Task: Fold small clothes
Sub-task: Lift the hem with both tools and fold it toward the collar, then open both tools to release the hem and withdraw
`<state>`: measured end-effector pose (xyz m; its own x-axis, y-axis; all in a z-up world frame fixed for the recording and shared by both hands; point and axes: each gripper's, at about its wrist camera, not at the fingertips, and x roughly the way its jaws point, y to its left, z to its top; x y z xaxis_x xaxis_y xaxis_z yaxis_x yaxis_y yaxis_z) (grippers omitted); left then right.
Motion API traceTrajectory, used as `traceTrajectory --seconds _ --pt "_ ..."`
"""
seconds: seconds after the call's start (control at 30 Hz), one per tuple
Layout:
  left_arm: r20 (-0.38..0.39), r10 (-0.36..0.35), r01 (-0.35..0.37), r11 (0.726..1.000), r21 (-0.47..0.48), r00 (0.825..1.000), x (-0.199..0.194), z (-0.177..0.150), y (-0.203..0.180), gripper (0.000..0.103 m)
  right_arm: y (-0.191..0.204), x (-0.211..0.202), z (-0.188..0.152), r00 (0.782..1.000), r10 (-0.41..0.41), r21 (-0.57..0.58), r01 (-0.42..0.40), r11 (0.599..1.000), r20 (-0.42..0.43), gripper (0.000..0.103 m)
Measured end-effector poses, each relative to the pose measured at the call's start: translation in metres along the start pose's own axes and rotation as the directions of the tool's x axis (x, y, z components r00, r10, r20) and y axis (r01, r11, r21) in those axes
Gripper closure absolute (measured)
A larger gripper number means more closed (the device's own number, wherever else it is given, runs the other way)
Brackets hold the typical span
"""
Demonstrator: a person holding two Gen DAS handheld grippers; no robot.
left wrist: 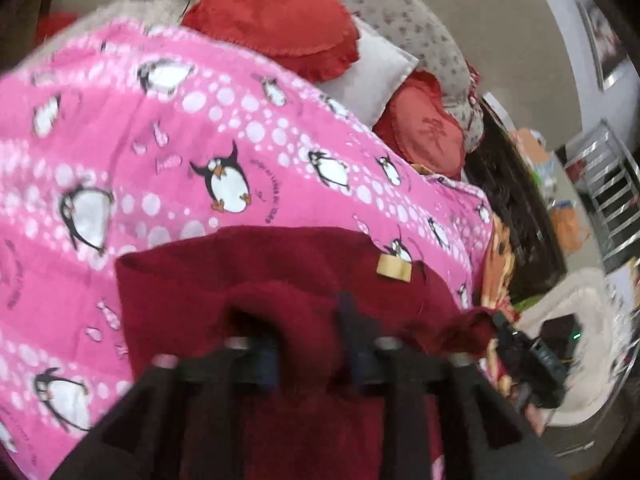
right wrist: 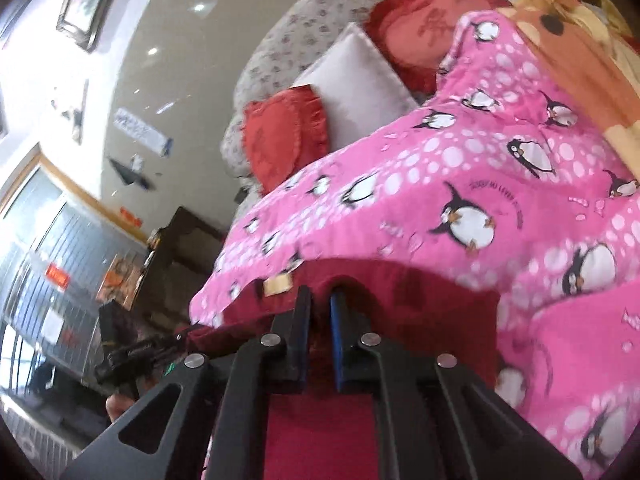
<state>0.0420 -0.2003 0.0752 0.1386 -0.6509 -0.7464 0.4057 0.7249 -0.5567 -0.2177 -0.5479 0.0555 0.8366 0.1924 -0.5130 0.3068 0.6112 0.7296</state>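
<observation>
- Dark red garment (left wrist: 256, 280) lies on the pink penguin blanket (left wrist: 192, 128) covering a bed; near edge bunched up right at both tongs.
- Left tongs (left wrist: 308, 344): jaws partly apart w/ a hump of red cloth rising between them; blurred, so can't tell if the pads actually press on it.
- Right tongs (right wrist: 320, 320): jaws drawn nearly together, pinching a ridge of the same red cloth at its near hem.
- Key relation: garment spreads fwd/away from both tongs, its long axis running crosswise betw. the two grips. Each hand has one end of the near edge; neither clearly nearer.
- Right tongs visible in left view at lower right (left wrist: 520, 356); left tongs at lower left of right view (right wrist: 132, 344). So both work side by side on the same hem.
- Judgement: next move prob. carries the near edge fwd over the far part, so grips need to stay level.
- Labels: small tan tag (left wrist: 394, 267) on garment's far edge, no text legible. Blanket has curved print by the penguins, too blurred to read. Red cushion (left wrist: 424, 136) bears an embossed character, unreadable.
- Behind: white pillow (right wrist: 356, 92), grey patterned cushion (left wrist: 404, 16).
</observation>
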Motion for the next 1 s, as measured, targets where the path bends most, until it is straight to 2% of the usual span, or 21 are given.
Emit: traceTrajectory --seconds 0.03,0.07,0.1,0.13,0.2,0.27,0.4,0.47,0.57,0.63,0.7,0.8,0.9,1.0 --pt "0.018 -0.006 0.007 1.000 -0.030 1.000 -0.003 0.001 0.006 0.032 -0.001 0.003 0.002 1.000 -0.019 0.002 0.019 1.000 -0.001 0.102" --pt "0.052 -0.014 0.017 0.998 -0.056 0.999 -0.011 0.001 0.012 0.018 -0.001 0.003 0.004 0.999 -0.037 0.001 0.037 0.999 0.006 0.087" --pt "0.086 -0.022 0.028 0.997 -0.071 0.996 -0.019 0.000 0.015 0.015 0.000 -0.002 0.005 0.999 -0.048 -0.004 0.048 0.999 0.025 0.080" --pt "0.107 -0.025 0.033 0.997 -0.074 0.994 -0.025 0.000 0.017 0.012 0.003 -0.010 0.005 0.998 -0.043 -0.014 0.044 0.999 0.050 0.080" --pt "0.115 -0.020 0.026 0.998 -0.053 0.993 -0.032 -0.001 0.017 0.012 0.012 -0.023 0.000 0.998 -0.021 -0.057 0.024 0.998 0.060 0.080" --pt "0.108 0.004 -0.003 1.000 -0.011 0.994 -0.036 -0.004 0.012 0.012 0.024 -0.029 -0.011 0.999 -0.014 -0.123 0.018 0.992 0.033 0.080" --pt "0.096 0.126 -0.133 0.989 0.070 0.987 -0.023 -0.020 0.000 0.012 0.054 -0.009 -0.041 0.992 -0.111 -0.323 0.085 0.943 -0.062 0.080" --pt "0.088 0.205 -0.213 0.973 0.090 0.975 -0.009 -0.026 -0.001 0.012 0.063 0.011 -0.050 0.981 -0.182 -0.387 0.141 0.911 -0.070 0.080" --pt "0.083 0.294 -0.302 0.947 0.112 0.952 0.013 -0.031 0.004 0.012 0.059 0.036 -0.047 0.977 -0.199 -0.386 0.155 0.910 -0.079 0.080" --pt "0.057 0.364 -0.368 0.922 0.120 0.930 0.030 -0.028 0.014 0.012 0.049 0.052 -0.036 0.962 -0.271 -0.381 0.233 0.895 -0.048 0.086" --pt "0.022 0.341 -0.341 0.935 0.094 0.940 0.035 -0.026 0.027 0.011 0.036 0.060 -0.022 0.951 -0.307 -0.341 0.280 0.897 -0.026 0.092" --pt "0.035 0.332 -0.334 0.940 0.067 0.943 0.023 -0.029 0.032 0.011 0.026 0.051 -0.012 0.963 -0.267 -0.270 0.246 0.931 -0.045 0.093" --pt "0.038 0.326 -0.328 0.939 0.098 0.945 0.005 -0.044 0.034 0.011 0.030 0.021 -0.020 0.963 -0.267 -0.308 0.244 0.920 -0.034 0.091" --pt "0.043 0.305 -0.308 0.942 0.134 0.951 -0.009 -0.063 0.030 0.011 0.027 -0.008 -0.043 0.959 -0.273 -0.338 0.233 0.912 -0.077 0.090"
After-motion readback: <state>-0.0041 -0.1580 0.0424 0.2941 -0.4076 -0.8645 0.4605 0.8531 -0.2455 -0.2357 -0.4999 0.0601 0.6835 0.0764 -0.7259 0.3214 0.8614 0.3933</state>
